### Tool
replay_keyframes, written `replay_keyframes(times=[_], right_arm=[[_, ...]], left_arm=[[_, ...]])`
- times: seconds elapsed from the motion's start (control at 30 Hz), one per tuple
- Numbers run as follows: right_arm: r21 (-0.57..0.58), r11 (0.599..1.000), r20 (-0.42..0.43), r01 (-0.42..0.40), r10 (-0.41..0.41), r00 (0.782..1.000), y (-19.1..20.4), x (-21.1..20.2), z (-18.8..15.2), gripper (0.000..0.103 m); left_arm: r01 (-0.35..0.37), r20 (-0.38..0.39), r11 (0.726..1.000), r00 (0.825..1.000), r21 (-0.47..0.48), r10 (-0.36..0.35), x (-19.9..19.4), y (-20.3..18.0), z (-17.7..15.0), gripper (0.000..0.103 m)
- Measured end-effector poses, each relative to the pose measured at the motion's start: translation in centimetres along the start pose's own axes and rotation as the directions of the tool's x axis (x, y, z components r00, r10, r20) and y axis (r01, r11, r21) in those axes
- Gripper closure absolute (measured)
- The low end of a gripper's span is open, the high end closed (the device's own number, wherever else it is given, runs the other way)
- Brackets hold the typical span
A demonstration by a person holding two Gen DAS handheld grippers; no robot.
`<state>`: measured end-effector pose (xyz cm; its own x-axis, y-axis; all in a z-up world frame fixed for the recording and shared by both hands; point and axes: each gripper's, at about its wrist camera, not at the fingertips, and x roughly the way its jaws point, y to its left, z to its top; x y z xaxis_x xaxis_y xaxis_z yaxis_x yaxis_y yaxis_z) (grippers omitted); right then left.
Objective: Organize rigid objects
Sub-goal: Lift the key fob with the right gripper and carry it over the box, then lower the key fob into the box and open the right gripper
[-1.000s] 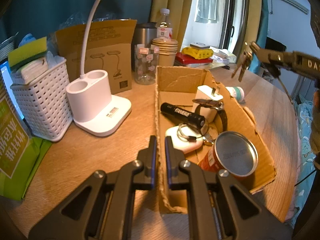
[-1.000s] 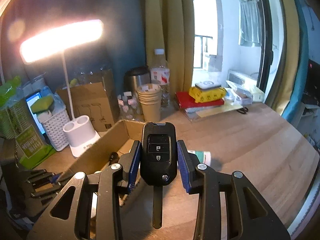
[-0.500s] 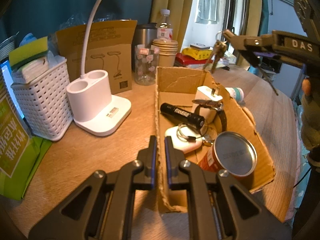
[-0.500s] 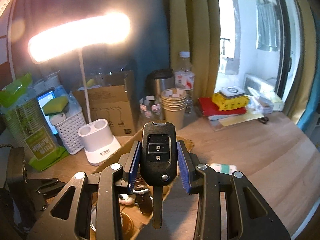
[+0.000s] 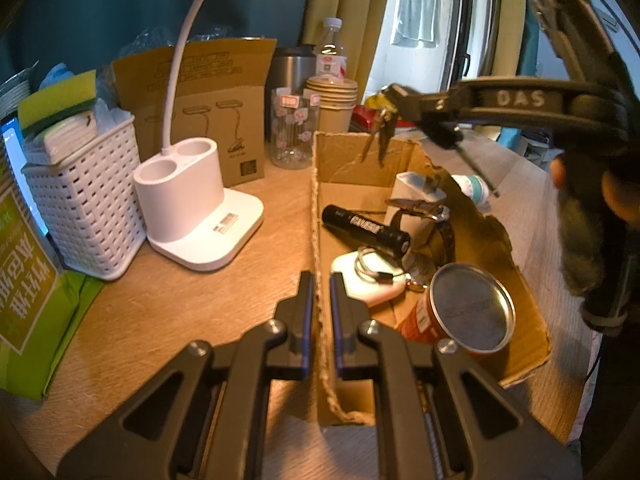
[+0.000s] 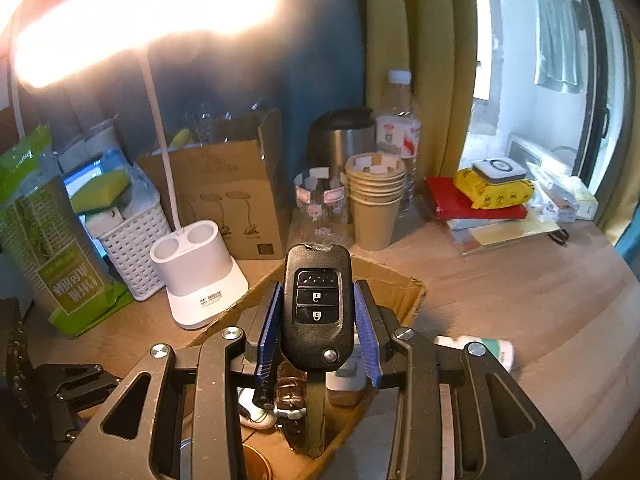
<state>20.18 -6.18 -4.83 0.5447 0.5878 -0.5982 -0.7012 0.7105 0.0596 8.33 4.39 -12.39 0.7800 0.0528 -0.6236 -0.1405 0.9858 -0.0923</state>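
An open cardboard box [image 5: 532, 320] lies on the wooden desk. It holds a black flashlight [image 5: 364, 230], a white charger [image 5: 416, 196], a watch, a white case with a cable [image 5: 368, 280] and an orange can [image 5: 468, 316]. My left gripper [image 5: 319, 292] is shut on the box's left wall [image 5: 318, 216]. My right gripper [image 6: 316, 312] is shut on a black car key fob [image 6: 316, 304] and holds it above the box's far end; metal keys [image 5: 380, 136] hang from it in the left wrist view.
A white lamp base [image 5: 192, 208], a white basket [image 5: 84, 192], a green pack [image 5: 28, 304] and a lamp carton [image 5: 208, 104] stand left of the box. Paper cups [image 6: 374, 200], a glass jar [image 6: 320, 208] and a bottle stand behind it. A small tube [image 6: 480, 350] lies right of it.
My right gripper has carried the key fob leftward, from beside the box to above its far end. My left gripper has stayed clamped on the box wall.
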Motion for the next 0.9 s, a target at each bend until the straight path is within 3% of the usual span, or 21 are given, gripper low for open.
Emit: replay_keyframes(times=[0.2, 0.43, 0.9], right_arm=[[-0.061, 0.998, -0.069, -0.007, 0.002, 0.998, 1.1, 2.6, 0.4, 0.065], [-0.146, 0.989, -0.167, 0.027, -0.051, 0.985, 1.9, 5.7, -0.3, 0.065], [-0.200, 0.979, -0.227, 0.038, -0.084, 0.970, 2.5, 7.1, -1.7, 0.065]], left_arm=[[0.000, 0.002, 1.000, 1.000, 0.003, 0.000, 0.0, -0.1, -0.1, 0.094], [0.000, 0.002, 1.000, 1.000, 0.003, 0.000, 0.0, -0.1, 0.0, 0.094], [0.000, 0.001, 1.000, 1.000, 0.000, 0.000, 0.0, -0.1, -0.1, 0.094]])
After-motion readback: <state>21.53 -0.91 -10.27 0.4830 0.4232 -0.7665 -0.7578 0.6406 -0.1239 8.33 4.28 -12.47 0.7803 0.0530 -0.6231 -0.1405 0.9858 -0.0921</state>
